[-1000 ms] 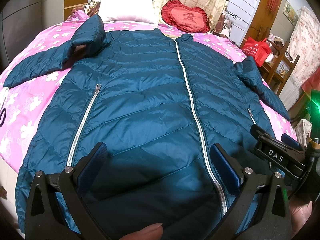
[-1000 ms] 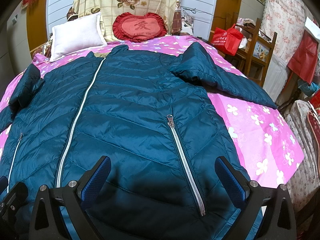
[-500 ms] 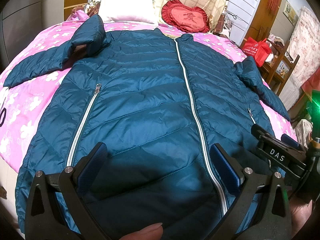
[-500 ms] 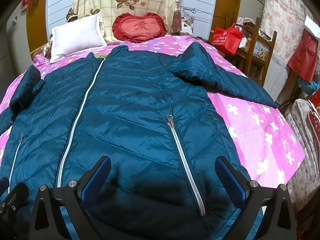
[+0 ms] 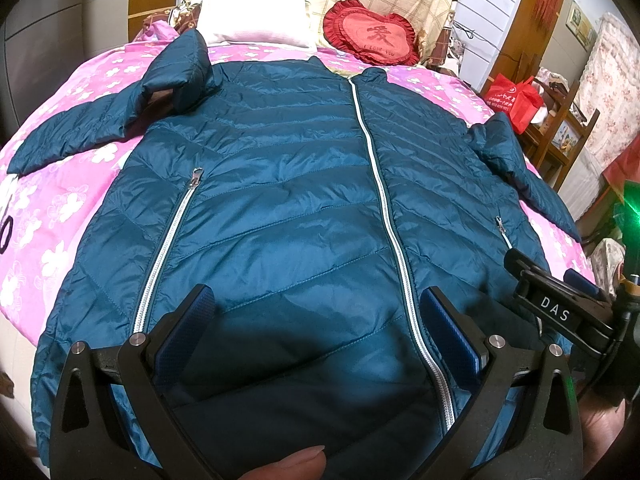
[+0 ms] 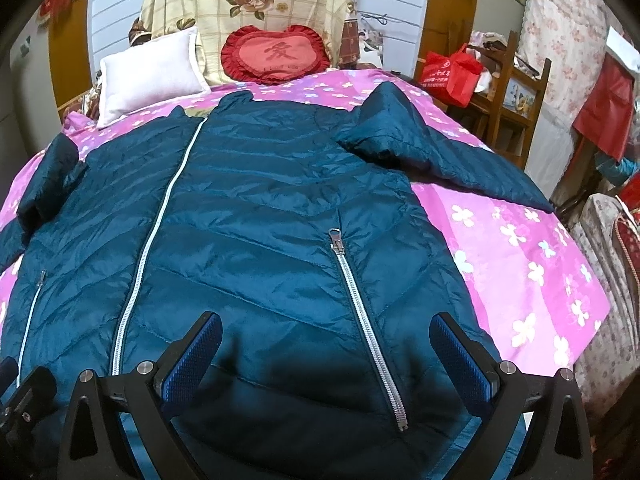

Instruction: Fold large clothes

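Note:
A large teal puffer jacket (image 5: 288,200) lies flat, front up and zipped, on a pink flowered bedspread (image 5: 52,216). Both sleeves are spread out to the sides. It also shows in the right wrist view (image 6: 256,240). My left gripper (image 5: 320,320) is open and empty, hovering over the hem left of the centre zipper. My right gripper (image 6: 326,344) is open and empty over the hem at the right pocket zipper (image 6: 360,320). The right gripper's body (image 5: 560,312) shows at the right edge of the left wrist view.
A white pillow (image 5: 256,12) and a red heart cushion (image 5: 372,36) lie at the head of the bed. A red bag (image 6: 452,72) and wooden shelves (image 6: 516,92) stand to the right of the bed. The bed edge drops off at right (image 6: 580,320).

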